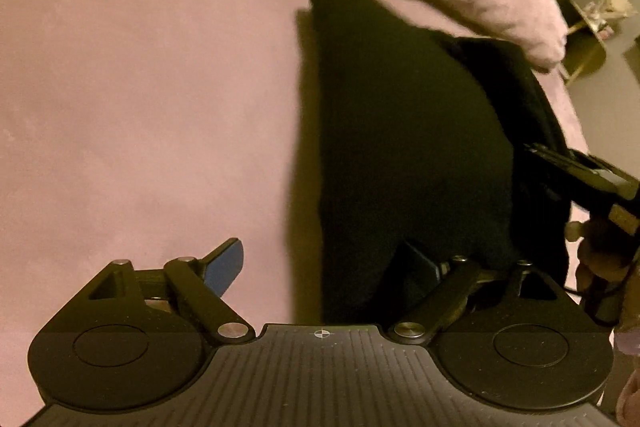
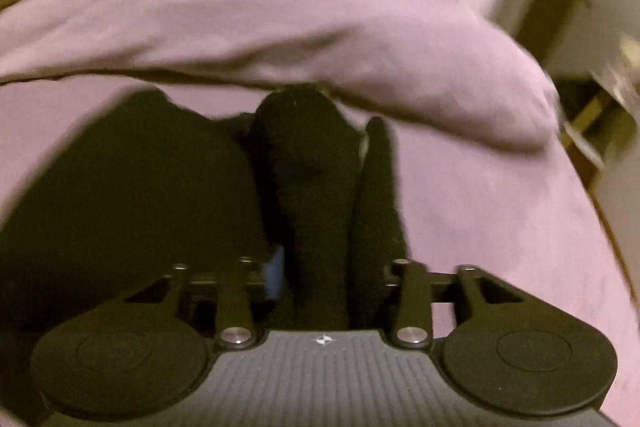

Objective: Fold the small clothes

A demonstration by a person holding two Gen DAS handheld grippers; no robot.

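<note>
While the right gripper (image 2: 326, 275) pinches a bunched ridge of the soft black knit garment (image 2: 160, 207), the left gripper (image 1: 320, 267) sits wide, nothing btwn its pads, one finger under the cloth edge. Garment's draped on the mauve velvety bed cover (image 1: 140, 107), near its folded-back flap. Looks light, floppy, prob. non-slip; best grabbed at corners/hem w/ both grippers. Right view's blurred.

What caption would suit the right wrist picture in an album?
Right gripper pinching a bunched black garment above a pink bedsheet, with a rumpled pink blanket beyond.
</note>
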